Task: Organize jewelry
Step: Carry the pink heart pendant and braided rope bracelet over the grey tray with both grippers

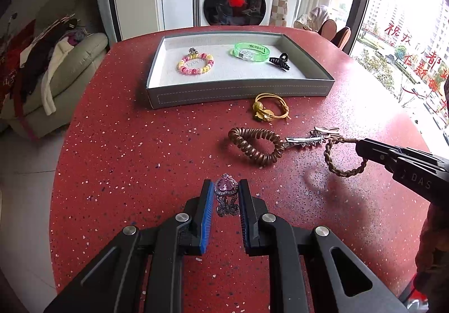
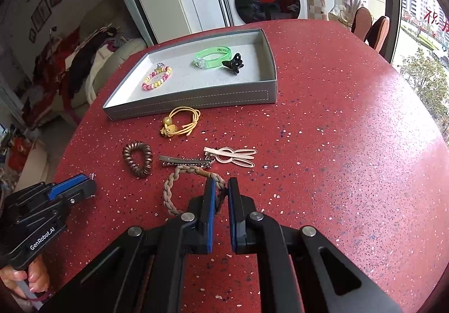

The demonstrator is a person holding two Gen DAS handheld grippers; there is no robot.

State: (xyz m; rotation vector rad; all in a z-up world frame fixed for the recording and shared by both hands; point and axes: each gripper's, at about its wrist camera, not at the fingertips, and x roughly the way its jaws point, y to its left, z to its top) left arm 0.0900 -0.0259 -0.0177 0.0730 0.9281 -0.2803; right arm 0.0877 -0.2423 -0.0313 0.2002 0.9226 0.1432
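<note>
Two hand-held grippers work over a red speckled table (image 1: pixel 140 144) on which jewelry is being sorted into a grey tray (image 1: pixel 241 92). The left gripper (image 1: pixel 226 192) has its blue-padded fingers (image 1: pixel 206 200) pressed against both sides of a pink-stoned ring (image 1: pixel 226 189), which sits upright between them at the fingertips; the ring appears clenched, its lower band mirrored in the glossy tabletop just below, so it is at or barely above the surface. The right gripper (image 2: pixel 221 192) straddles one strand of a braided cord bracelet (image 2: pixel 174 184) lying flat on the table; its jaws stand nearly closed around the cord, though whether they truly pinch it cannot be told from either view. Gripping a single strand, rather than the whole loop, suits narrow fingers. Already inside the tray rest a pink-and-yellow beaded bracelet (image 1: pixel 195 63), a green translucent bangle (image 1: pixel 251 51) and a black claw clip (image 1: pixel 279 61), spaced apart. Still on the table, between the grippers and the tray, lie a yellow cord hair tie (image 1: pixel 269 109), a brown spiral hair tie (image 1: pixel 254 146), a toothed metal hair clip (image 2: pixel 186 162) and a pale rabbit-shaped clip (image 2: pixel 233 156), the last three close together. By this layout, roughly a third of the pieces appear sorted.
</note>
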